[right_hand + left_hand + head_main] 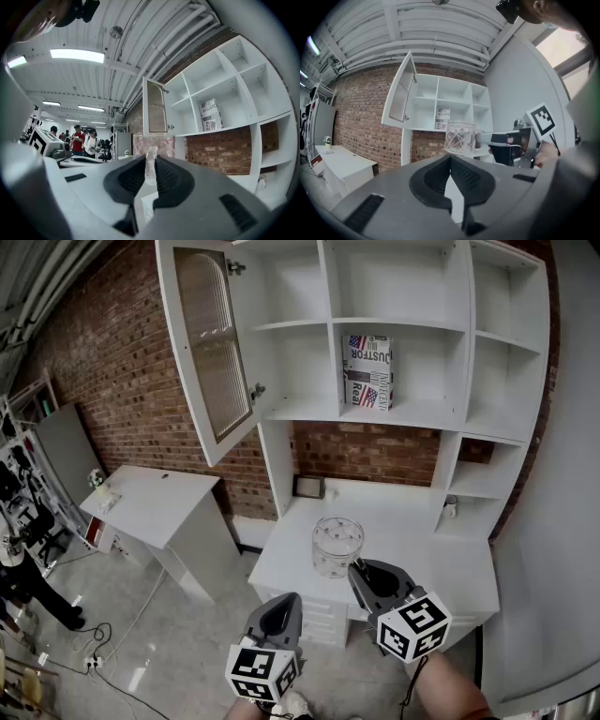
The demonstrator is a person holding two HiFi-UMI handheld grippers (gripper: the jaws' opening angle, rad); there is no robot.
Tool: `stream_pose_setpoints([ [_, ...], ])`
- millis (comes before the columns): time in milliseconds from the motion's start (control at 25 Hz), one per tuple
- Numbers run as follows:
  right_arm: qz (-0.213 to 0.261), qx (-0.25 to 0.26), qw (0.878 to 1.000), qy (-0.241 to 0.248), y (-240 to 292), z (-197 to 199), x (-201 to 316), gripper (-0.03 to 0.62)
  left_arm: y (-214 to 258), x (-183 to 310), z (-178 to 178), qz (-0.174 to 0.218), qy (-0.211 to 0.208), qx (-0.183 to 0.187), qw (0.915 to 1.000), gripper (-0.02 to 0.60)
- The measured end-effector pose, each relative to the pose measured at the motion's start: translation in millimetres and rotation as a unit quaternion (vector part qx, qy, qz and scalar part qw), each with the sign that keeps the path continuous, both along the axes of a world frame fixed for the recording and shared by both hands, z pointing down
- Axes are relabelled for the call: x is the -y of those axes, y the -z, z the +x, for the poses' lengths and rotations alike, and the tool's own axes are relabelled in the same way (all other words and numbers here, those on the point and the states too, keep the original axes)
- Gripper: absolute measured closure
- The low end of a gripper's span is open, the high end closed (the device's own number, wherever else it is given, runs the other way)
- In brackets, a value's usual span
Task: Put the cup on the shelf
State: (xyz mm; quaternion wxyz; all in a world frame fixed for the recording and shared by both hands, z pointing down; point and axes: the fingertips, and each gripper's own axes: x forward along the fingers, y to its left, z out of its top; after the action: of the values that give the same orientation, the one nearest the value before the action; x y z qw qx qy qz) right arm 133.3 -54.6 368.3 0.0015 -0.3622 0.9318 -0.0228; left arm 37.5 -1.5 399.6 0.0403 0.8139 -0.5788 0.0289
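A clear glass cup (pixel 337 545) with a faint pattern hangs above the white desk (pixel 412 521), below the open white shelf unit (pixel 394 409). My right gripper (pixel 359 570) is shut on the cup's handle, coming at it from the right and below. In the right gripper view the clear handle (pixel 150 166) sits pinched between the dark pads, with the cup (pixel 153 143) beyond them. My left gripper (pixel 279 604) hangs lower left of the cup, shut and empty. From the left gripper view the cup (pixel 459 137) and the right gripper (pixel 487 139) show ahead.
A printed box (pixel 367 371) stands in the shelf's middle compartment. A cabinet door (pixel 211 343) hangs open at the upper left. A small dark frame (pixel 308 487) leans at the desk's back. A second white table (pixel 150 502) is to the left, with people far left.
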Motion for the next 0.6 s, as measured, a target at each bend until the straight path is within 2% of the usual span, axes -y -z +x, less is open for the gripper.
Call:
stream_pose_setpoints([
  [600,-0.006,-0.003,1.000,0.003,-6.6,-2.8,9.5,0.559,-0.3,10.8,-1.7,0.001,-0.002,0.002,1.0000,0.577],
])
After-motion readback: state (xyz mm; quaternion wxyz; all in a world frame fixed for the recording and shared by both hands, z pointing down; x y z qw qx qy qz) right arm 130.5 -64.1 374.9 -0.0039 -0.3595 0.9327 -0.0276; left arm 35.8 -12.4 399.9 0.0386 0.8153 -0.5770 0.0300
